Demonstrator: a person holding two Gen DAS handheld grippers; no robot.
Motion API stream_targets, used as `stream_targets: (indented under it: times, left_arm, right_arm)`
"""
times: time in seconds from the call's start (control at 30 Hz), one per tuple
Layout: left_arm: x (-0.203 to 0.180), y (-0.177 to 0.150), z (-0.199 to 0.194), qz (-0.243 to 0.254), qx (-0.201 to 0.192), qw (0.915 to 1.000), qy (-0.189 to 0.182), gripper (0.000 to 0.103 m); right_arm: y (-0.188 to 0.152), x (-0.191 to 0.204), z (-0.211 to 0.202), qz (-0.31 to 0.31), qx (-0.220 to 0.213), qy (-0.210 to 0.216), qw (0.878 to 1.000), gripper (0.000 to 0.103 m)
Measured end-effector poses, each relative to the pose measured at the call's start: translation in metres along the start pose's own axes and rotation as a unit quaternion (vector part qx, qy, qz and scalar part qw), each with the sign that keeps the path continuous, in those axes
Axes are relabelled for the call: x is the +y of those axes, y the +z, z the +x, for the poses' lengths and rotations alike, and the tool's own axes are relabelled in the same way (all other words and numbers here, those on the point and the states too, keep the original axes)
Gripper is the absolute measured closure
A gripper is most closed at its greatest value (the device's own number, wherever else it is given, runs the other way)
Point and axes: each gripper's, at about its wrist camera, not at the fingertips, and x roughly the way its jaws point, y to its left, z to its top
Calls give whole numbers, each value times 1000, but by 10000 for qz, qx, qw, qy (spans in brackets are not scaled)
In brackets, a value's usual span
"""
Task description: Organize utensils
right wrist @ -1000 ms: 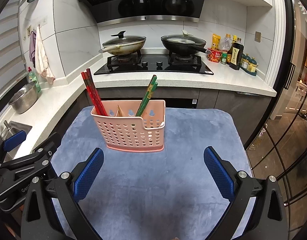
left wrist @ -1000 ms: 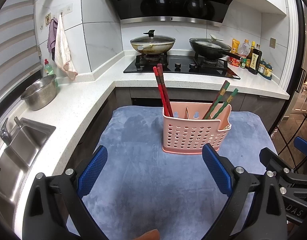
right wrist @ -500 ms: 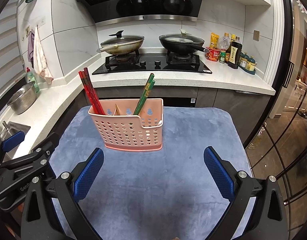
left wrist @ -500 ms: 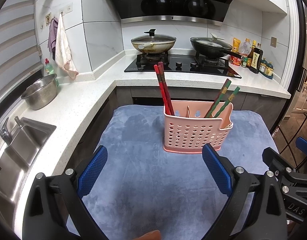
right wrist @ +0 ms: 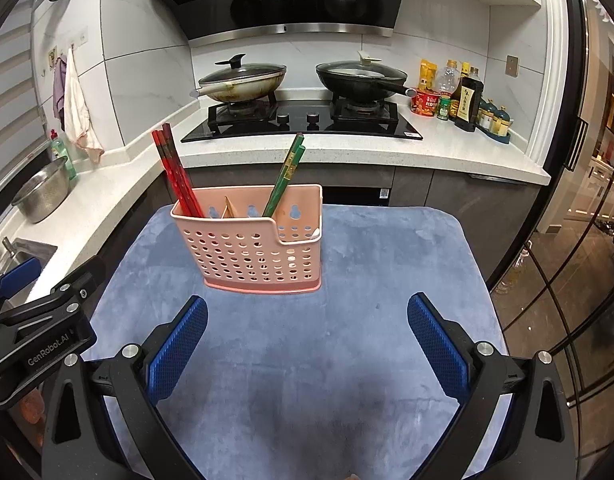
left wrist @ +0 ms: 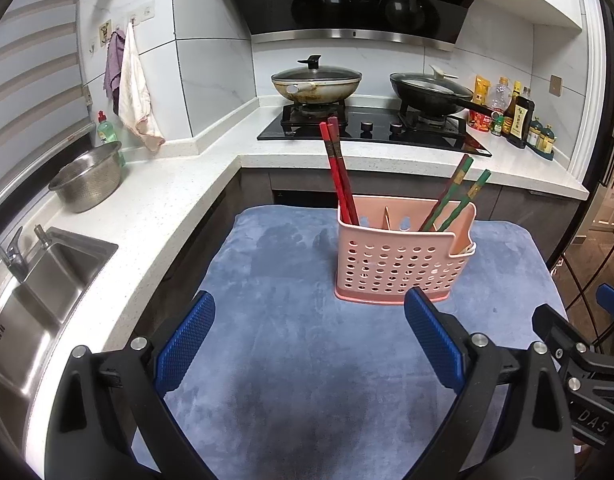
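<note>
A blue mat (left wrist: 291,360) covers the table, and on it, toward the far middle, stands a pink basket (left wrist: 399,264) upright. The left gripper (left wrist: 307,340) and right gripper (right wrist: 307,344) hover above the near part of the mat, each with fingers spread wide and nothing between them, both well short of the basket. Red chopsticks (left wrist: 339,172) lean in the basket's left compartment; green chopsticks (left wrist: 455,196) lean in a compartment further right.
</note>
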Motion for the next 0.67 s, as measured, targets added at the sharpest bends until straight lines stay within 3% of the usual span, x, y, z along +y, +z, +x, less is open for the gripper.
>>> stream_targets:
  times: [0.67]
  left_arm:
    - [-1,-8,6,136,141,9998,3,12]
  right_arm:
    - [-6,6,5,-50,73,-2,10000,7]
